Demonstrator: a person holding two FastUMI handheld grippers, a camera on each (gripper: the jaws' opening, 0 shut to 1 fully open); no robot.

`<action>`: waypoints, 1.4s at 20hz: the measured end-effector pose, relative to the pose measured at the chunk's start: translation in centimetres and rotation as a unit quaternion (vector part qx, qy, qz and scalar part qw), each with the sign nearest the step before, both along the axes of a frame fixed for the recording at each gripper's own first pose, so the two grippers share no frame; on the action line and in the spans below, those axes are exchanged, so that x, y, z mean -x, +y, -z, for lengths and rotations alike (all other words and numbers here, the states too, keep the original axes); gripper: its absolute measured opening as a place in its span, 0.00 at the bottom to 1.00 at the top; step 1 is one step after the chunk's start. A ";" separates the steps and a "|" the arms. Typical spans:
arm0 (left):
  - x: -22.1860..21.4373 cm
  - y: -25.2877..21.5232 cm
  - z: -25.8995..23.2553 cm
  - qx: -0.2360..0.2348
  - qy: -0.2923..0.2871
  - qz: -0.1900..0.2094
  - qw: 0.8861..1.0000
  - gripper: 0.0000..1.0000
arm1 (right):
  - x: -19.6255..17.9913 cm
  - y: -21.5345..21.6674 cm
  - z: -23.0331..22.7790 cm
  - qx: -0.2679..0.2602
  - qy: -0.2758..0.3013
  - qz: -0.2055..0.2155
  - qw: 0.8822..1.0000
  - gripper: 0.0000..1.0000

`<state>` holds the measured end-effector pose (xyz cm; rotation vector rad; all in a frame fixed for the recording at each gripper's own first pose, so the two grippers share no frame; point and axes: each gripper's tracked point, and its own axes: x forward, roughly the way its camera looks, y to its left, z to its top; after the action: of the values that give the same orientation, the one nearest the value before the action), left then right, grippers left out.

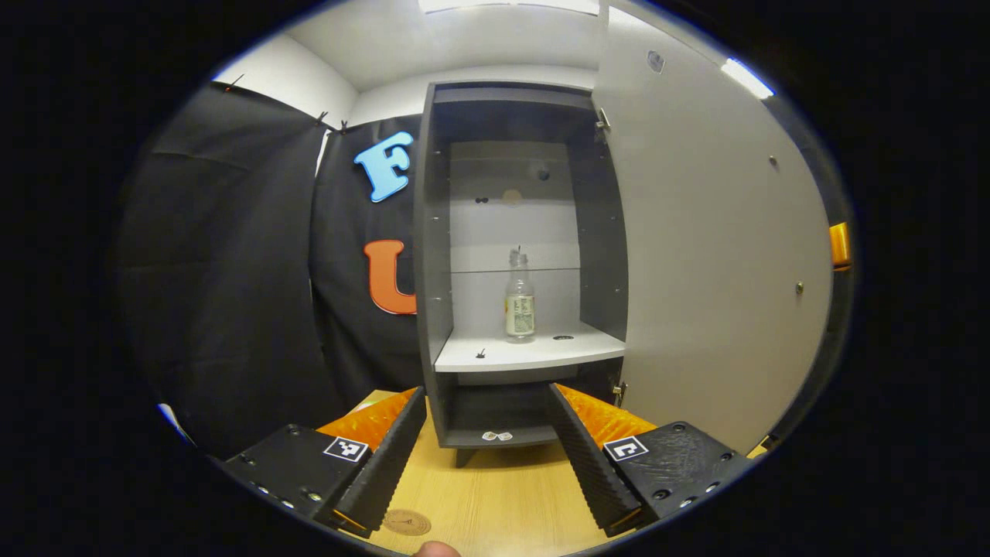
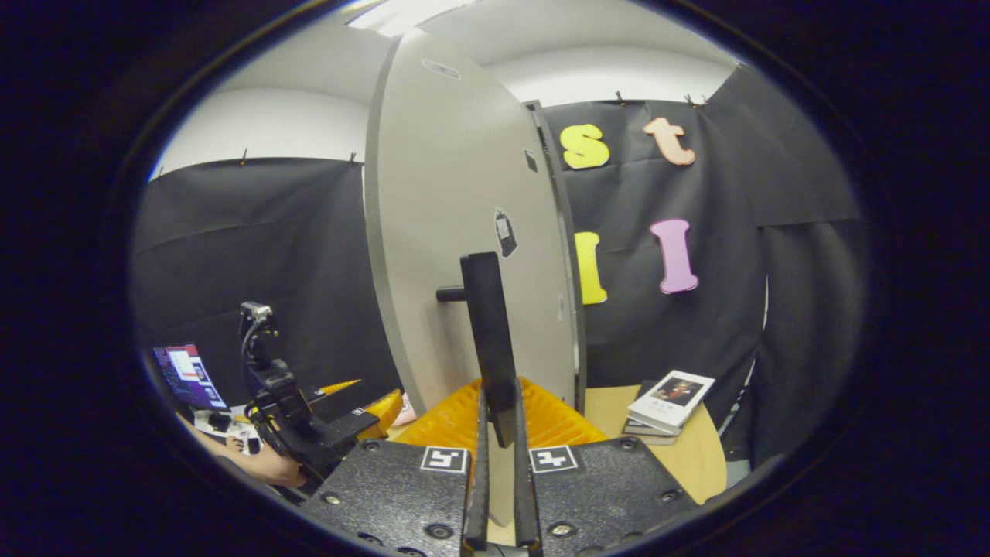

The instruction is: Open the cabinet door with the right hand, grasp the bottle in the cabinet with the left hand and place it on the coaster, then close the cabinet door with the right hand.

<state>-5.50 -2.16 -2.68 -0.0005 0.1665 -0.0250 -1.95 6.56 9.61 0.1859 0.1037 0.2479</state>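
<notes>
The grey cabinet (image 1: 433,255) stands open on the wooden table. A clear bottle (image 1: 520,305) with a pale label stands upright on its white middle shelf (image 1: 534,352). My left gripper (image 1: 487,456) is open, low in front of the cabinet and well short of the bottle. A round brown coaster (image 1: 407,523) lies on the table just under its left finger. The door (image 1: 711,255) is swung out to the right. My right gripper (image 2: 499,402) is shut on the door's black bar handle (image 2: 487,325), with the door's (image 2: 456,216) outer face ahead of it.
Black cloth walls close in the booth on both sides. A small stack of books (image 2: 669,402) lies on the table to the right of the door. The left gripper (image 2: 294,418), held by a hand, shows at lower left, with a lit screen (image 2: 186,375) behind it.
</notes>
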 end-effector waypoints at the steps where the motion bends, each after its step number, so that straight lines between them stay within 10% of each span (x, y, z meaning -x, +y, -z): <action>1: -1.5 -0.6 0.1 -0.003 -0.003 0.010 1.000 0.94 | 0.0 -0.9 0.0 -0.002 -0.005 0.013 1.000 0.16; 8: -12.4 -3.9 -0.2 0.015 -0.023 0.043 0.999 0.94 | -0.9 -4.8 0.3 0.007 0.006 0.102 0.995 0.01; 19: -25.5 -5.4 -1.0 0.038 -0.037 0.028 0.998 0.94 | -0.2 -8.0 1.4 -0.014 0.032 0.169 0.985 0.93; 28: -33.4 -4.5 0.2 0.057 -0.022 0.010 0.998 0.95 | -0.2 -7.8 1.6 -0.009 0.037 0.178 0.983 0.93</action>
<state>27.94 -6.68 -2.83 -0.1125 0.1218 -0.0543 -1.70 -1.26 7.96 0.2278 0.1404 -0.1148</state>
